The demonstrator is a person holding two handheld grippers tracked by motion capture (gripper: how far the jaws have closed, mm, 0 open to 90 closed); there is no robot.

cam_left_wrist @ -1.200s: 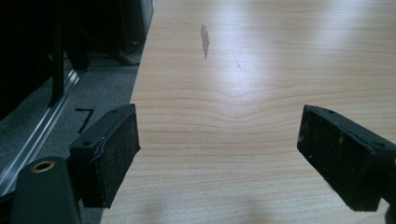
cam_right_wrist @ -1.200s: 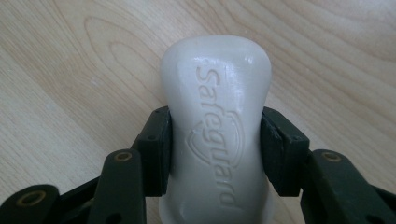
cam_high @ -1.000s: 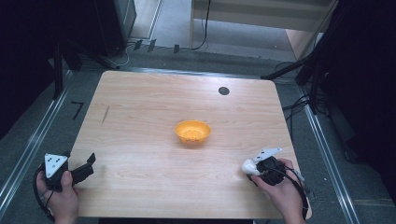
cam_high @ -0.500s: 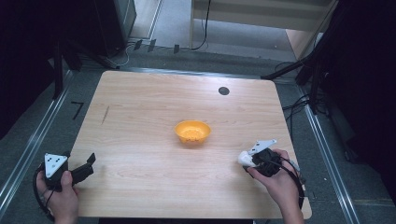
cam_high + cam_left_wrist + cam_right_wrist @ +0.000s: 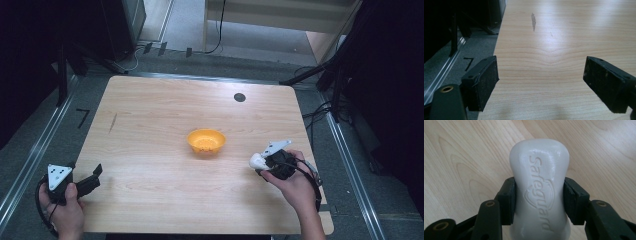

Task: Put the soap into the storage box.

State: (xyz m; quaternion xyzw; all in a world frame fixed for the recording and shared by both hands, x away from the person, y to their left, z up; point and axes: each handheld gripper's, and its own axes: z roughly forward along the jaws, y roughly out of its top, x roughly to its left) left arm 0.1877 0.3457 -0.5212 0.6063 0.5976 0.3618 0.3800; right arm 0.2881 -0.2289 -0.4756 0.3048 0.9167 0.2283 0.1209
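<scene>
Low on the right of the high view, the right gripper (image 5: 259, 162) has its jaws clamped on a white bar of soap (image 5: 256, 160) (the stamped word "Safeguard" reads clearly in the right gripper view), one pad against each long side (image 5: 539, 195). The bar seems to hang just above the wooden table (image 5: 150, 125), though that gap is hard to judge. An orange bowl (image 5: 206, 142) sits near the frame's centre. At lower left, the left gripper (image 5: 95, 177) rests with jaws spread wide, nothing between them.
</scene>
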